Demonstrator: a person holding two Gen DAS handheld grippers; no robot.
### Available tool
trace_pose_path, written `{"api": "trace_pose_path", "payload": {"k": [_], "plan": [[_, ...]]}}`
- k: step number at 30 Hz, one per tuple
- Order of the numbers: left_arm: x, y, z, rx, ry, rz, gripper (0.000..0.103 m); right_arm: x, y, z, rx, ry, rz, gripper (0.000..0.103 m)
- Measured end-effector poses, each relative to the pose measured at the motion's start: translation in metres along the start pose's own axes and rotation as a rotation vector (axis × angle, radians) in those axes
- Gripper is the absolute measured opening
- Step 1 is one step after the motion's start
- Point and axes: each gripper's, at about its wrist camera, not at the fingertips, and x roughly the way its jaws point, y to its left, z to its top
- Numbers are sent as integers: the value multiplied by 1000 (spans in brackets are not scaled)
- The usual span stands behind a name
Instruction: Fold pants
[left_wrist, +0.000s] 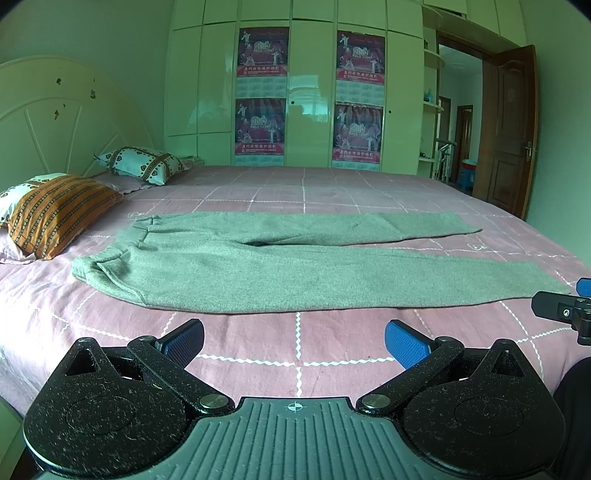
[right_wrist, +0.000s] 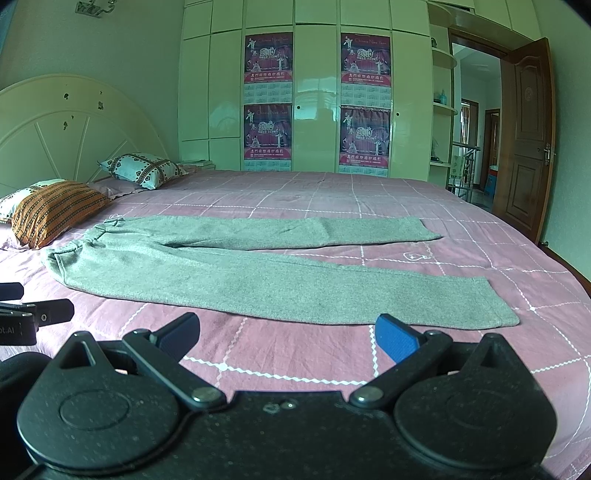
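Note:
Grey pants (left_wrist: 280, 266) lie flat on the pink checked bed, waistband at the left near the pillows, both legs stretched to the right and slightly spread. They also show in the right wrist view (right_wrist: 240, 273). My left gripper (left_wrist: 294, 341) is open and empty, just in front of the pants' near edge. My right gripper (right_wrist: 288, 334) is open and empty, in front of the near leg, close to its cuff (right_wrist: 495, 306). The right gripper's tip shows at the left view's right edge (left_wrist: 565, 306).
The bed sheet (left_wrist: 332, 192) stretches beyond the pants. An orange striped pillow (left_wrist: 55, 212) and a white patterned pillow (left_wrist: 144, 164) lie at the left by the headboard. A wardrobe (left_wrist: 310, 92) stands behind the bed. A brown door (left_wrist: 511, 129) is open at the right.

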Motion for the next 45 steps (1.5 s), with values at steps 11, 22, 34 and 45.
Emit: {"api": "trace_pose_path", "payload": {"k": [11, 22, 34, 45], "plan": [[0, -2, 0, 3, 0, 3, 103, 1, 0, 0, -1, 1, 0, 96], [0, -2, 0, 5, 2, 1, 103, 0, 0, 1, -1, 1, 0, 96], [0, -2, -1, 6, 4, 3, 103, 0, 1, 2, -2, 3, 0, 96], [8, 7, 18, -5, -22, 13, 103, 6, 8, 25, -52, -78, 24, 97]]}}
